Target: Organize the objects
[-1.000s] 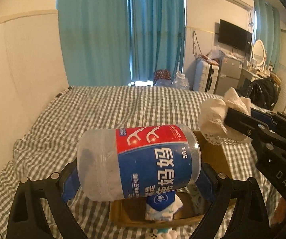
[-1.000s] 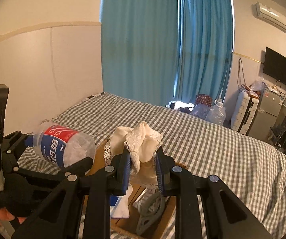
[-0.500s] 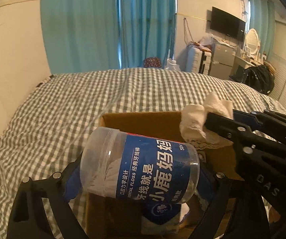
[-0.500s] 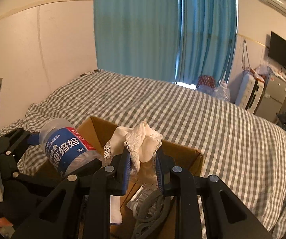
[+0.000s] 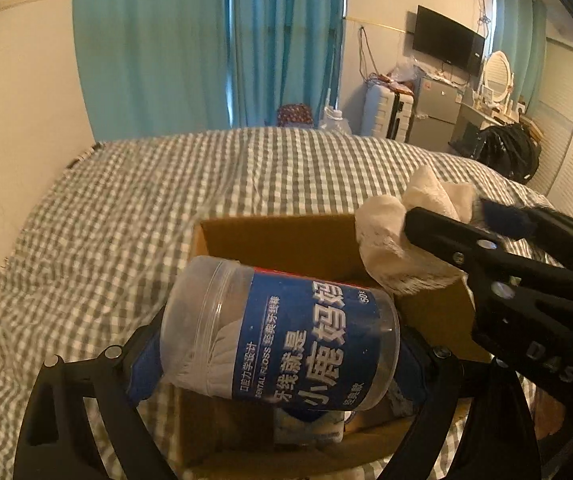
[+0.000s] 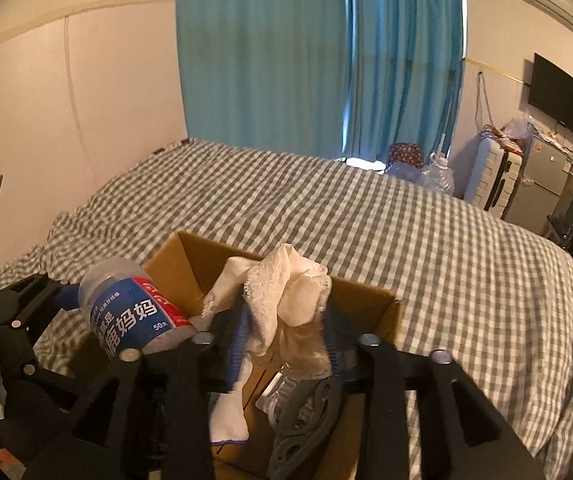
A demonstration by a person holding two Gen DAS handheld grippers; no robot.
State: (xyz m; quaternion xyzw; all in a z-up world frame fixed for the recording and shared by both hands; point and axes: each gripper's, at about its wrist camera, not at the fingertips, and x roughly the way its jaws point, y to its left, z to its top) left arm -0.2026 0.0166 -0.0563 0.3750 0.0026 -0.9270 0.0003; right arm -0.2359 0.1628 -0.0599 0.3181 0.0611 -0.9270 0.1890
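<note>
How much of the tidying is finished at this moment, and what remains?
Done: the cardboard box on the bed already holds some items, such as a white-and-blue pack. In hand: the left hand-held gripper holds the dental floss jar and the right hand-held gripper a cream cloth, both over the box. Left: releasing both inside.

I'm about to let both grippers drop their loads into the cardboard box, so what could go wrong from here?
1. The floss jar lies sideways in the left gripper, over the box's near-left corner; released there, it might clip the rim and roll onto the bed.
2. The cream cloth in the right gripper drapes over its fingers and may snag.
3. Both grippers crowd the same opening and could bump.
</note>
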